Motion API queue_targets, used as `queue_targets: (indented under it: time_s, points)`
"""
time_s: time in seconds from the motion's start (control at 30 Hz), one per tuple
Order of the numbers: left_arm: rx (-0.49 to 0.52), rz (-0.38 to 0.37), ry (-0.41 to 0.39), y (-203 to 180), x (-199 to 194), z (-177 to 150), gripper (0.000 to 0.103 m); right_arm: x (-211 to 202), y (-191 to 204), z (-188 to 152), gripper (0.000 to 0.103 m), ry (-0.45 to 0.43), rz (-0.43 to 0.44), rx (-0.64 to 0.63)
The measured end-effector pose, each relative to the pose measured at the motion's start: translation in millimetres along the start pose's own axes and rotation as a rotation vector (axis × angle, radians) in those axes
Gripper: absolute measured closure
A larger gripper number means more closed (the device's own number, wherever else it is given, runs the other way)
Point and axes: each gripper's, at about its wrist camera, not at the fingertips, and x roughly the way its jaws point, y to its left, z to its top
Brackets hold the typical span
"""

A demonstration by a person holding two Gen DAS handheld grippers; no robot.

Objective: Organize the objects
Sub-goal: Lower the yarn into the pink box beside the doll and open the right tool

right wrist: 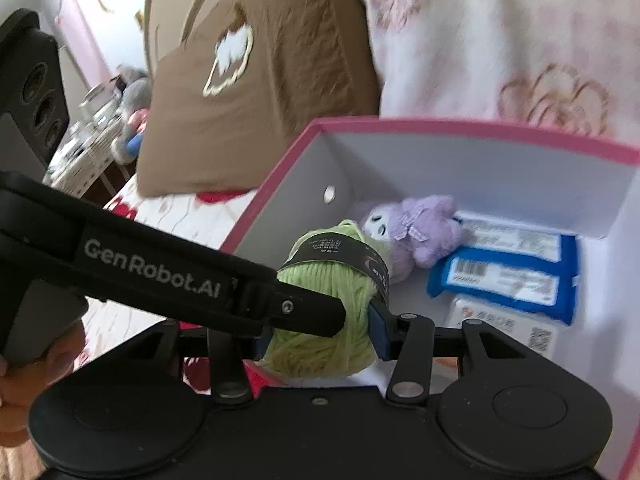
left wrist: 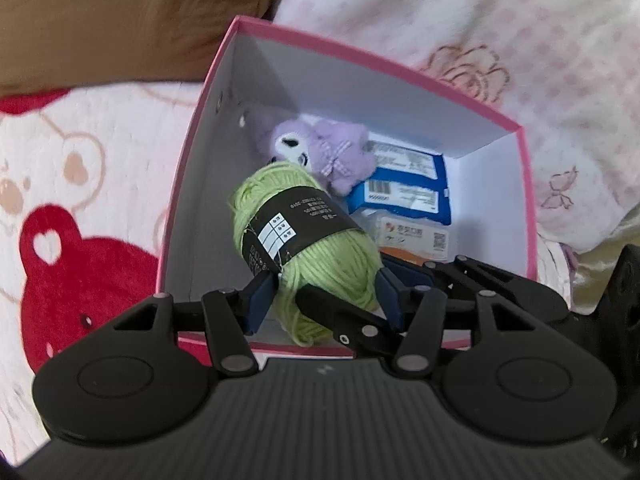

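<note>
Yarn (left wrist: pixel 308 248), green, hangs over the near left of the pink box (left wrist: pixel 384 60), pinched by both the left gripper (left wrist: pixel 324 300) and right gripper (right wrist: pixel 320 332). Bear (left wrist: pixel 324 152) and packs (left wrist: pixel 404 188) already lie inside, farther right. Releasing the yarn seems the remaining step.

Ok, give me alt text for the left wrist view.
A hand-held gripper clamps a ball of green yarn with a black label over the near edge of an open pink box. Inside lie a purple plush toy and blue packets. The box sits on pink-and-white bedding.
</note>
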Motion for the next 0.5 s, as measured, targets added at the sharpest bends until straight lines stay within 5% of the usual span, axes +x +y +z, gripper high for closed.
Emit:
queue_targets:
  time_s: [0.33, 0.5]
  points:
    - [-0.094, -0.056, 0.006, 8, 26, 4, 0.052, 15, -11, 6, 0.048, 0.072, -0.110, -0.012]
    - [-0.064, -0.039, -0.022, 9, 25, 2, 0.055, 12, -15, 0, 0.047, 0.068, -0.172, -0.044]
